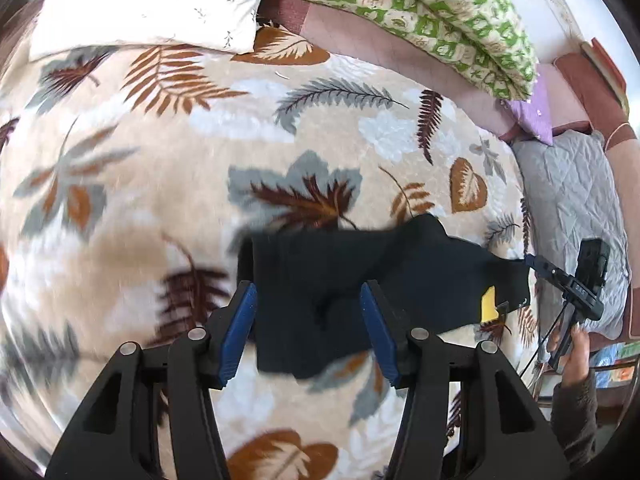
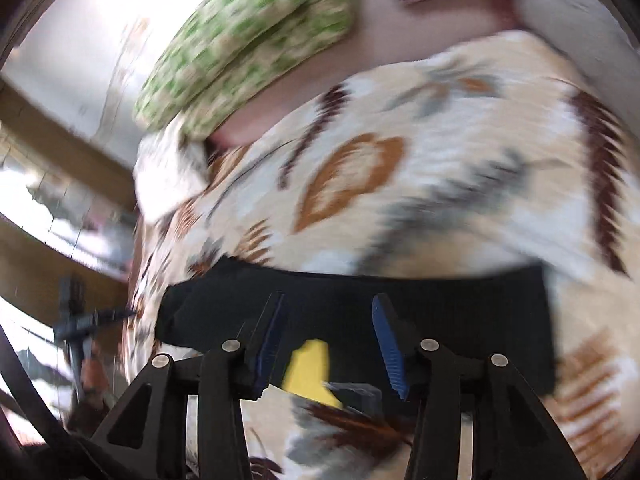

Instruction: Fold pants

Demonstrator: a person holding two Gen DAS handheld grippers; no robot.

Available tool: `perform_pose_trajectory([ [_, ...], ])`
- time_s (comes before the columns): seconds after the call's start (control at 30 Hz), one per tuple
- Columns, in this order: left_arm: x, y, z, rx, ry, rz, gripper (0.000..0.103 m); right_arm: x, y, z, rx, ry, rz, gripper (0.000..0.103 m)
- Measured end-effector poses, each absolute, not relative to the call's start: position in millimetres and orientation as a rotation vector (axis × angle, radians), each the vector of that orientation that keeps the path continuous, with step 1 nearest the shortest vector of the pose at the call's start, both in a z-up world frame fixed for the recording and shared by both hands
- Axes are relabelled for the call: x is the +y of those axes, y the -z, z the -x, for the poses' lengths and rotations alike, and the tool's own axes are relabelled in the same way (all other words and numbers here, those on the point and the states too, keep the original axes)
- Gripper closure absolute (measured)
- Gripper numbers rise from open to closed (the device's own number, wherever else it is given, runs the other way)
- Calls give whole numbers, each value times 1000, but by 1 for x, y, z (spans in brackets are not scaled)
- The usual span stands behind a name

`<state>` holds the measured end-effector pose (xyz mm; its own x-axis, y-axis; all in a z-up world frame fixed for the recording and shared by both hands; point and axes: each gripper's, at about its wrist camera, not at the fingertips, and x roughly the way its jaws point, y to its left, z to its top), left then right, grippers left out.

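Black pants [image 1: 360, 280] bunched near your leaf-print blanket's [image 1: 160, 184] right edge, left gripper [image 1: 308, 308] and right gripper [image 2: 328, 320] both spread apart, gripping nothing.

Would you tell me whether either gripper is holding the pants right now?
Neither: the left gripper and right gripper are both open above the black pants.

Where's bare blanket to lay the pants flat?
Widest free patch: blanket left of the pants, below the white pillow. A second patch lies between the pants and the green quilt. Crowded on the right: grey pad, purple cloth, right tool.
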<state>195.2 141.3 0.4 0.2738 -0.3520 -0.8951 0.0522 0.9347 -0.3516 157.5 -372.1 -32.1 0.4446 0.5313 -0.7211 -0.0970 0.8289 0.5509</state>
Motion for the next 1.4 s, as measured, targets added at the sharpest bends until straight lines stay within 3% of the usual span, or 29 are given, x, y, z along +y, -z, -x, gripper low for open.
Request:
perform_pose_trajectory([
  [0.1,136,12,-220,1324,310,268,50,-327,31,-185,1071,-506,-408,44],
  [0.3,104,31,-239,1423,475,198,50,-231,57,-244,1179,-661,-300,44],
  [0.63,38,35,-258,1433,633,-236,50,-161,109,-271,1355,-817,-139,43],
  [0.67,32,36,-257,1429,652,-286,50,-159,109,-271,1347,-829,-118,50],
  [0.7,25,39,-258,1430,678,-334,50,-154,108,-269,1331,-857,-86,67],
  [0.73,21,42,-259,1433,699,-377,50,-152,107,-267,1322,-875,-66,74],
  [0.83,8,49,-260,1436,761,-493,50,-153,99,-262,1274,-880,-23,86],
  [0.93,-2,56,-259,1439,824,-582,50,-161,93,-260,1236,-894,-46,89],
  [1.13,-19,94,-251,1520,856,-721,50,-164,96,-262,1236,-906,-57,87],
  [1.27,-17,91,-260,1485,800,-613,50,-164,102,-267,1241,-915,-92,83],
  [1.33,-12,92,-265,1484,757,-559,57,-163,108,-272,1264,-912,-117,73],
  [1.4,-7,89,-265,1461,727,-505,71,-159,115,-274,1283,-910,-123,72],
])
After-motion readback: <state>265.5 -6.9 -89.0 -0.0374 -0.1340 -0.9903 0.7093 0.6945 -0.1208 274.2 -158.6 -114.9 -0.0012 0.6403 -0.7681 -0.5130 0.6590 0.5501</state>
